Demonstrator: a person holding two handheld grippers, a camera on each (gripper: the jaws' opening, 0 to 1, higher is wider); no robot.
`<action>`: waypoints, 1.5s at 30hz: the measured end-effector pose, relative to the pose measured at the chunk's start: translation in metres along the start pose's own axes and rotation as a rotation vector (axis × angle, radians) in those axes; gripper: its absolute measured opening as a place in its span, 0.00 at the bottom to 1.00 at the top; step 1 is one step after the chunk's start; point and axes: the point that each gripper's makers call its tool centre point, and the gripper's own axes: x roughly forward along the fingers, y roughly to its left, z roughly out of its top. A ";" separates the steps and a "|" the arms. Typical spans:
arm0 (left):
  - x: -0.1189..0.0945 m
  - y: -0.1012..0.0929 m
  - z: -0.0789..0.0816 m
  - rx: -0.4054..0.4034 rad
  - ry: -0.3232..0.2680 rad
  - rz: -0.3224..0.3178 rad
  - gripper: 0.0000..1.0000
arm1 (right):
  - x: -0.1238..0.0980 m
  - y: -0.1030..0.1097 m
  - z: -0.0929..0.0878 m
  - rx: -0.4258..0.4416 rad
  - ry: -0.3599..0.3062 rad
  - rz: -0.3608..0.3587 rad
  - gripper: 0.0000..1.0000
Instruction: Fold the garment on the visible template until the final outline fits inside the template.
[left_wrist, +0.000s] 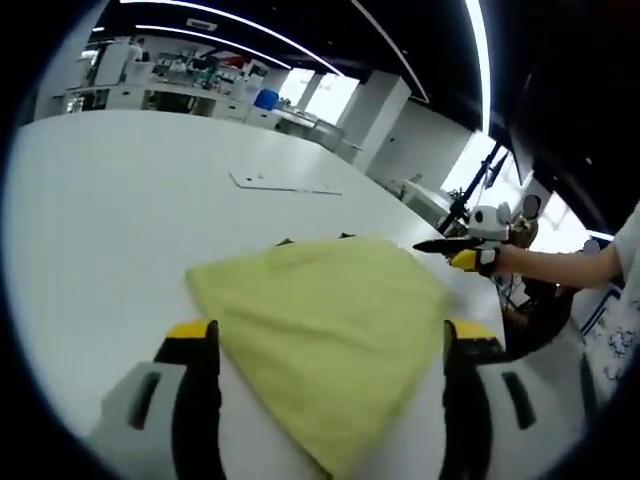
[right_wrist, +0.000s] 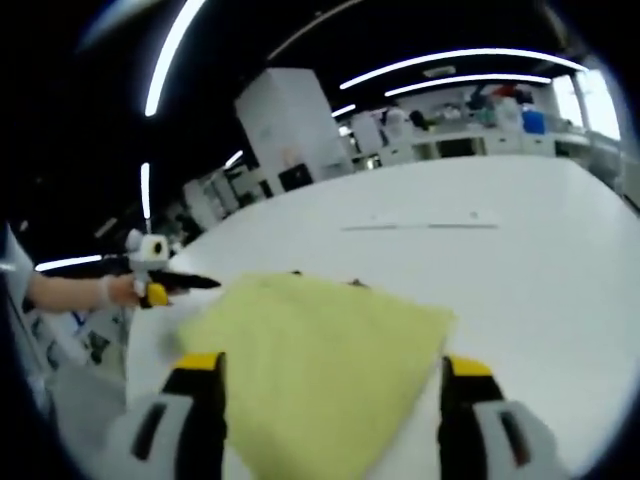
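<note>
Two grippers, both spread wide and empty: left gripper (left_wrist: 330, 345), right gripper (right_wrist: 325, 375). Yellow cloth (left_wrist: 325, 320) lay folded flat on white table (left_wrist: 110, 200), straight ahead between each pair of jaws, about equally near both. Thin template lines (left_wrist: 285, 187) beyond cloth. Nothing seen blocking.
</note>
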 end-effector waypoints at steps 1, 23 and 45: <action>-0.003 0.000 -0.005 -0.001 0.010 0.000 0.84 | -0.003 0.000 -0.002 0.000 0.000 -0.004 0.86; -0.053 -0.014 -0.051 -0.007 0.002 0.034 0.70 | -0.047 0.019 -0.048 -0.049 0.068 -0.017 0.75; -0.060 -0.014 -0.076 -0.076 0.010 0.074 0.21 | -0.064 0.027 -0.098 -0.020 0.159 0.027 0.29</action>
